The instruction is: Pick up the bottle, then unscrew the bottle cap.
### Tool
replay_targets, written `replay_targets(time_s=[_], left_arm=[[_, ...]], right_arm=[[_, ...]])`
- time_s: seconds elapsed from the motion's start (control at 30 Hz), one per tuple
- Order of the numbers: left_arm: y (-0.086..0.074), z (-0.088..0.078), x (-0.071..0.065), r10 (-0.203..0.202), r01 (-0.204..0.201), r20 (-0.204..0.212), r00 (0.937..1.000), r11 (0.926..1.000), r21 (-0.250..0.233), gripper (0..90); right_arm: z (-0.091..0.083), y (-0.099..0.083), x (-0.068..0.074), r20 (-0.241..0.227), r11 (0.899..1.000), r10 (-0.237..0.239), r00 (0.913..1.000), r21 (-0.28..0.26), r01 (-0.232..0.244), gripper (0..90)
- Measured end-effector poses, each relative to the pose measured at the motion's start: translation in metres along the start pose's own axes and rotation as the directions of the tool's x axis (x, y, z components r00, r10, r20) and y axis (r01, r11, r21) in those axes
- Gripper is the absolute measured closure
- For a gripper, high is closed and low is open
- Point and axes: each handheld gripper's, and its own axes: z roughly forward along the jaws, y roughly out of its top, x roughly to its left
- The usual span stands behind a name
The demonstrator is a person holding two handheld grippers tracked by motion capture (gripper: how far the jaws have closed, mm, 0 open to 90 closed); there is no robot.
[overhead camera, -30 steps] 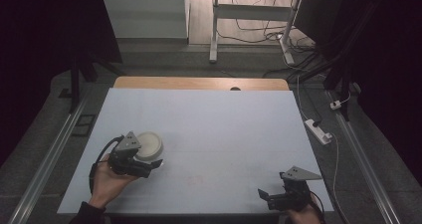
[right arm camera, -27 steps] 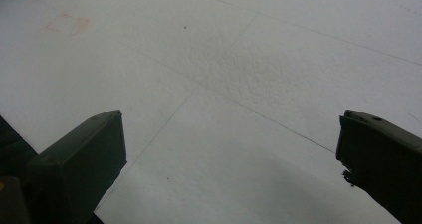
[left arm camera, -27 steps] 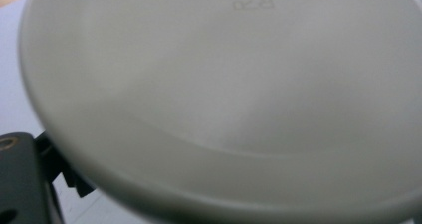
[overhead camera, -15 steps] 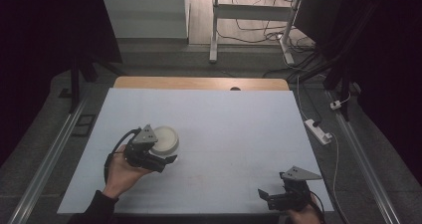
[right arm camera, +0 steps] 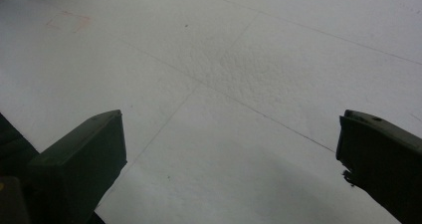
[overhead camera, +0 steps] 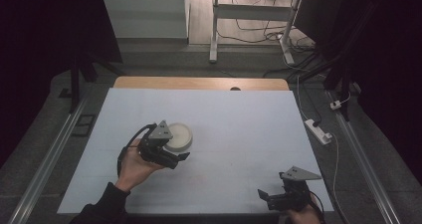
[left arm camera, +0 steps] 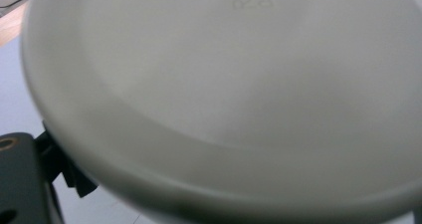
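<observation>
Black two-jaw left gripper (overhead camera: 171, 157) with grey three-cornered plate and looping black cable, dark sleeve (overhead camera: 102, 209) behind it, matching black right gripper (overhead camera: 271, 198), flat blocky jaws, brass-coloured screw (left arm camera: 6, 144) on left body

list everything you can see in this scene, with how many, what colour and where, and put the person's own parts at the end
round dish: one, off-white, left of the table's middle, tilted up against the left gripper; its pale underside sits close before the left gripper view's camera
table sheet: one, pale blue-white, covering most of the table
wooden table edge: one, light brown, along the far side
power strip: one, white, on the floor right of the table
white frame legs: one frame, on the floor beyond the table
left gripper: one, black with a grey plate, at the dish
right gripper: one, black with a grey plate, near right corner, jaws wide apart
left hand: one, holding the left gripper
</observation>
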Motion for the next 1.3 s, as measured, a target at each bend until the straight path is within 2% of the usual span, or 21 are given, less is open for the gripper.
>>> replay_targets(time_s=[0.33, 0.6, 0.73, 1.07, 1.3], left_arm=[[0.011, 0.017, -0.004, 0.015, -0.015, 0.034, 0.9993, 0.9999, -0.003, 7.3], [0.023, 0.029, -0.01, 0.04, -0.04, 0.06, 0.9974, 0.9992, -0.01, 7.3], [0.028, 0.035, -0.014, 0.065, -0.065, 0.067, 0.9956, 0.9979, -0.002, 7.3], [0.027, 0.039, -0.018, 0.074, -0.073, 0.08, 0.994, 0.9973, -0.013, 7.3], [0.025, 0.039, -0.019, 0.074, -0.073, 0.08, 0.994, 0.9971, -0.021, 7.3]], right_arm=[[0.0, 0.0, 0.0, -0.003, 1.0, 0.001, 1.0, -0.001, -0.001, 0.0], [0.0, 0.0, -0.001, -0.004, 1.0, -0.001, 1.0, -0.002, 0.001, 0.0], [0.0, 0.0, -0.001, -0.005, 1.0, -0.003, 1.0, -0.001, 0.003, 0.0], [-0.002, 0.0, -0.001, 0.0, 1.0, 0.004, 1.0, -0.016, -0.004, 0.0], [-0.004, 0.003, 0.002, -0.005, 0.999, 0.005, 1.0, -0.052, -0.005, 0.0]])
